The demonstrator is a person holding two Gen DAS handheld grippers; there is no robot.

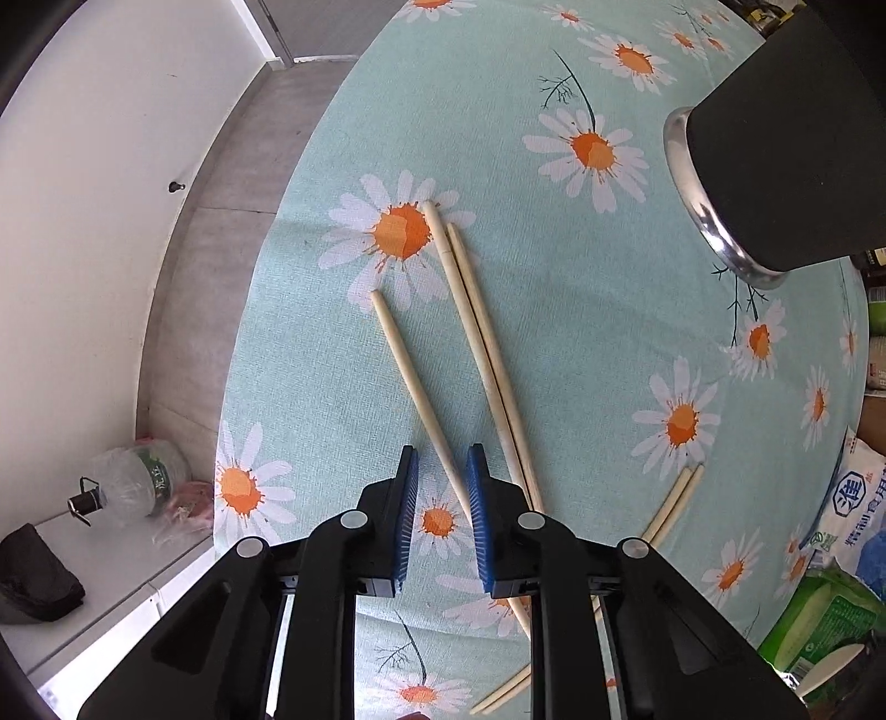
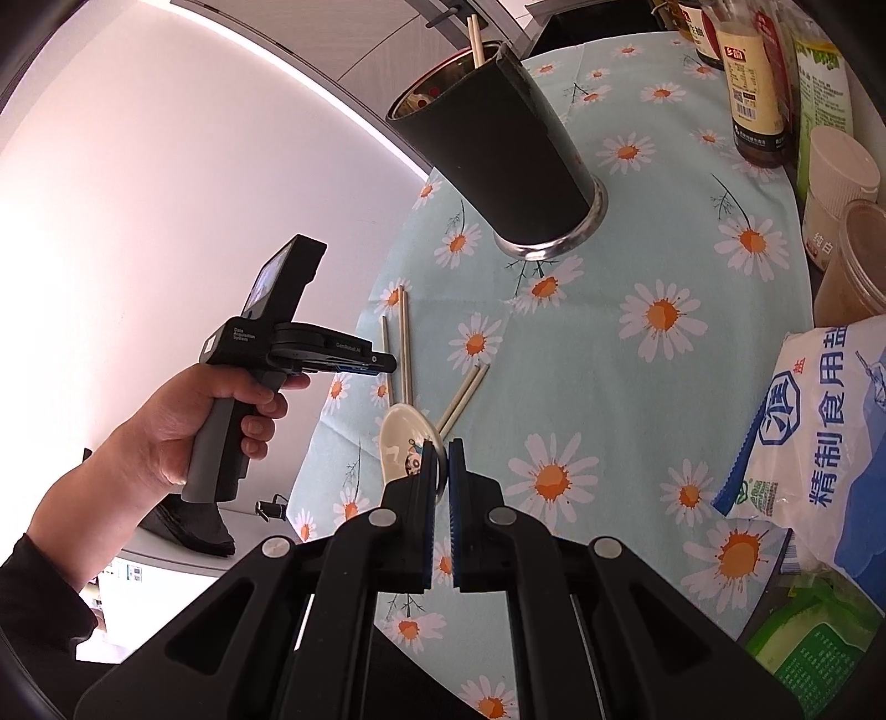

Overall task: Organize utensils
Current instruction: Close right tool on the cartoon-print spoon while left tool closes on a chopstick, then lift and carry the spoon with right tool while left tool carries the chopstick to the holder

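Observation:
Several pale wooden chopsticks lie on the daisy tablecloth (image 1: 581, 332). In the left wrist view my left gripper (image 1: 442, 451) is open, its blue pads on either side of a single chopstick (image 1: 412, 382); a pair of chopsticks (image 1: 476, 338) lies just right, and another pair (image 1: 673, 504) at lower right. My right gripper (image 2: 441, 446) is shut on the handle of a cream ceramic spoon (image 2: 401, 443), held above the table. The dark utensil cup (image 2: 498, 144) with a steel rim stands beyond, a chopstick (image 2: 474, 33) in it. The cup also shows in the left wrist view (image 1: 786, 160).
A salt bag (image 2: 819, 426), green packets (image 2: 814, 648), sauce bottles (image 2: 753, 77) and plastic tubs (image 2: 847, 266) crowd the table's right side. The table's left edge drops to a grey floor (image 1: 243, 155) with a water jug (image 1: 138, 476) on a white shelf.

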